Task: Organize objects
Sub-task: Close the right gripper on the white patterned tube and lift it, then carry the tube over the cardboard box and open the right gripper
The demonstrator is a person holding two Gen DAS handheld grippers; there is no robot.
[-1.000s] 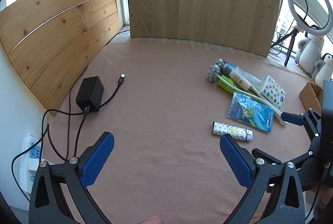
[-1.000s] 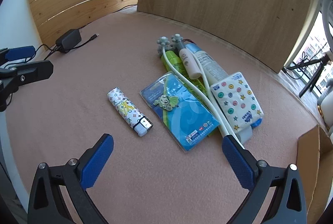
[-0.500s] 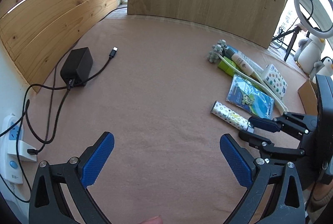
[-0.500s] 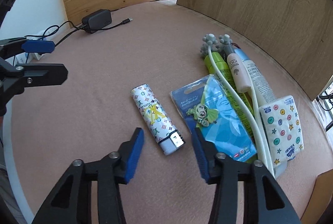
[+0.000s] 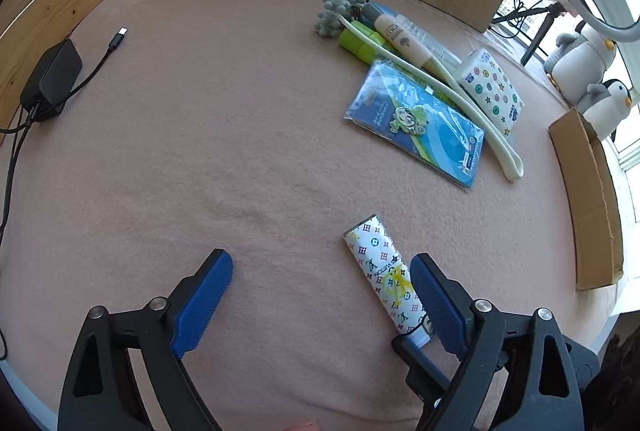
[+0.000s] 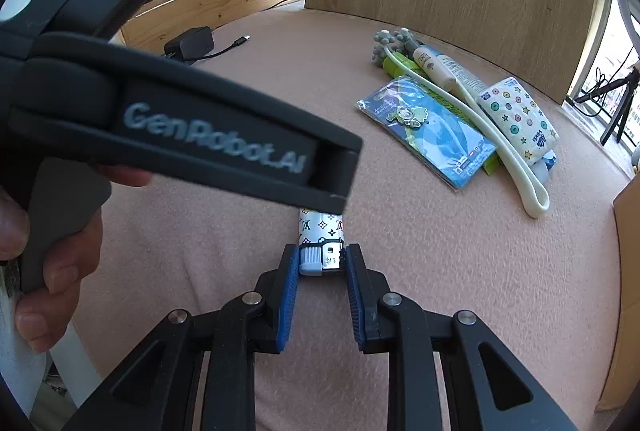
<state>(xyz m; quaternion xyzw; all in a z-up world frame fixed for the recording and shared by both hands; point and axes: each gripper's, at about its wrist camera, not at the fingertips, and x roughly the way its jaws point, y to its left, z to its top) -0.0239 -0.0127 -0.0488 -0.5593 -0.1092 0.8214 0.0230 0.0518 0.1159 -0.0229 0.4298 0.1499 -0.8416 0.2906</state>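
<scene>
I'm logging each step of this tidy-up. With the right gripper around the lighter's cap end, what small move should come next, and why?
Probably finish closing the right gripper and lift. Its jaws are closing, the pads flank the lighter lying flat on the table cover. The left gripper is also closing nearby, with nothing gripped.

Patterned lighter (image 6: 322,243) lying flat on pinkish cloth, white wrap with coloured monogram marks and a yellow smear, silver-white cap end toward the near edge; well apart from blue card pack (image 5: 416,123), nearer side; green tube (image 5: 360,43), cream bottle (image 5: 402,41), grey knobbed massager (image 5: 340,11), white loop cord (image 5: 472,103) and dotted tissue pack (image 5: 494,91) clustered just behind and beside that pack.
</scene>
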